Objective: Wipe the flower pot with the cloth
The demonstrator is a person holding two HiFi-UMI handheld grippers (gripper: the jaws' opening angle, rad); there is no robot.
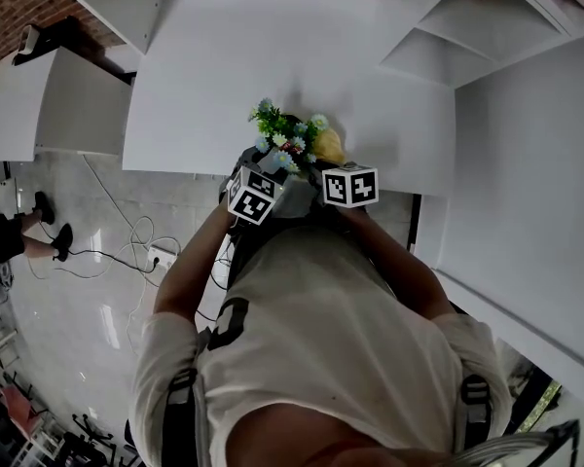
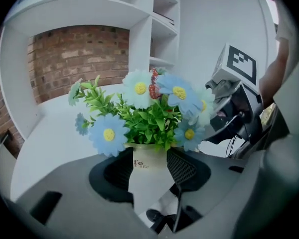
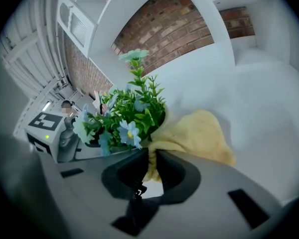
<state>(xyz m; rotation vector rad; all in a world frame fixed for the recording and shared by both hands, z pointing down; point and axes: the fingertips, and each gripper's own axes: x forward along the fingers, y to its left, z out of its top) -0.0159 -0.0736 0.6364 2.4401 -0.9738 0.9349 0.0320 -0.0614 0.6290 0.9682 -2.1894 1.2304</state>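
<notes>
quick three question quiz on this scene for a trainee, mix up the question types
1. True or false: the right gripper is shut on the yellow cloth.
2. What stands between the pads of the left gripper? A) flower pot B) cloth C) nothing
3. Fill in: the flowers have ___ petals and yellow centres.
Key: 1 true; 2 A; 3 blue.

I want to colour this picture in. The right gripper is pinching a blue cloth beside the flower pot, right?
Not quite: the cloth is yellow, not blue. The right gripper view shows the right gripper pinching it beside the flower pot.
</notes>
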